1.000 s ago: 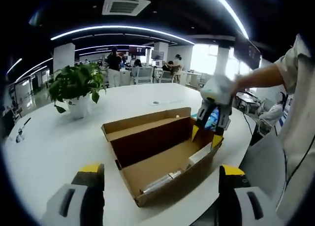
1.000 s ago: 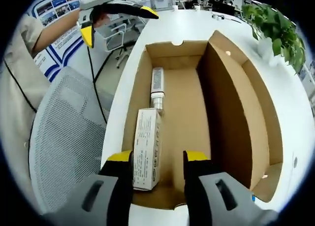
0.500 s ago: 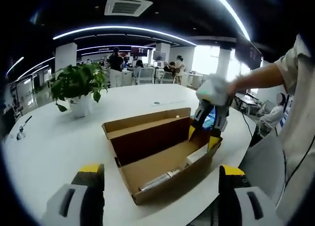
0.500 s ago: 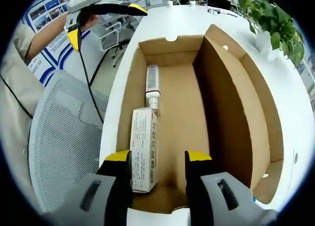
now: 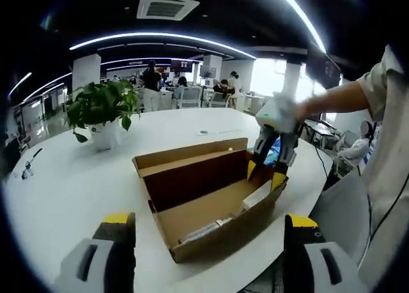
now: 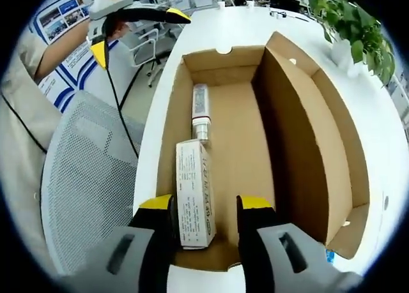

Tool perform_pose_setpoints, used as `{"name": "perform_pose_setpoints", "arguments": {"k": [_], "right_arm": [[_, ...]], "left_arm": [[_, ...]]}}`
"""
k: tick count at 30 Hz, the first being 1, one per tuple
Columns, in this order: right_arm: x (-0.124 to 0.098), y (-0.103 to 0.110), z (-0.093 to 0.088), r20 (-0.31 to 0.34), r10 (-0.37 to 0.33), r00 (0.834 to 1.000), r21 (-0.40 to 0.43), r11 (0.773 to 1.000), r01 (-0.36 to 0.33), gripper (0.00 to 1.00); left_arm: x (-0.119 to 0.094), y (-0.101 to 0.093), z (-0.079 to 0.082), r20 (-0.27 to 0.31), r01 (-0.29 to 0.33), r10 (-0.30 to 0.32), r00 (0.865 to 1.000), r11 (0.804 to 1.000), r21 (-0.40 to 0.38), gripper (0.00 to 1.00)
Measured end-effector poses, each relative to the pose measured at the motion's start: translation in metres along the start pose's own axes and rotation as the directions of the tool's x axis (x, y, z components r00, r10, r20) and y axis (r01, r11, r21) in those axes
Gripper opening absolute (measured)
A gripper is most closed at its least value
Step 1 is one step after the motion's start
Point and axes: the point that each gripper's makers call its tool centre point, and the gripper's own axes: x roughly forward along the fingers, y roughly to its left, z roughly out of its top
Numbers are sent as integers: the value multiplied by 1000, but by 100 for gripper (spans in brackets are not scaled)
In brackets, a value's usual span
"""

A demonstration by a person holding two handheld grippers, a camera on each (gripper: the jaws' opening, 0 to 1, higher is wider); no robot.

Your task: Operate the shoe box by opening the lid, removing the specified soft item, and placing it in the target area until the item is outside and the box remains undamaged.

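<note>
Straddling white carton [image 6: 193,194] in open shoe box [image 6: 307,140]: right claw [image 6: 204,211], parted.

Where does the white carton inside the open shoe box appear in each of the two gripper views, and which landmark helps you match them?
Left gripper view: the white carton lies right of centre, at the shoe box's right end, below the right gripper.
Right gripper view: the white carton lies low and left of centre, along the box's left wall.
Shared landmark: the potted plant.

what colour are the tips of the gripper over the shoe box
Yellow, on the right gripper over the shoe box; clearest in the left gripper view.
</note>
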Motion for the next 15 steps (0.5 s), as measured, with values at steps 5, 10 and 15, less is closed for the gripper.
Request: {"name": "perform_pose_setpoints", "arguments": {"k": [5, 10, 15], "right_arm": [[7, 0, 1, -7, -2, 1000, 2, 1000, 2, 34], [14, -3, -13, -75, -35, 997, -51, 998, 31, 31], [15, 0, -20, -97, -39, 995, -88, 996, 30, 19]], "left_arm": [[0, 0, -2, -3, -1, 1, 1000, 1000, 0, 98], [0, 1, -4, -8, -4, 4, 1000, 1000, -2, 98], [0, 1, -6, -12, -5, 5, 1000, 1000, 1, 97]]}}
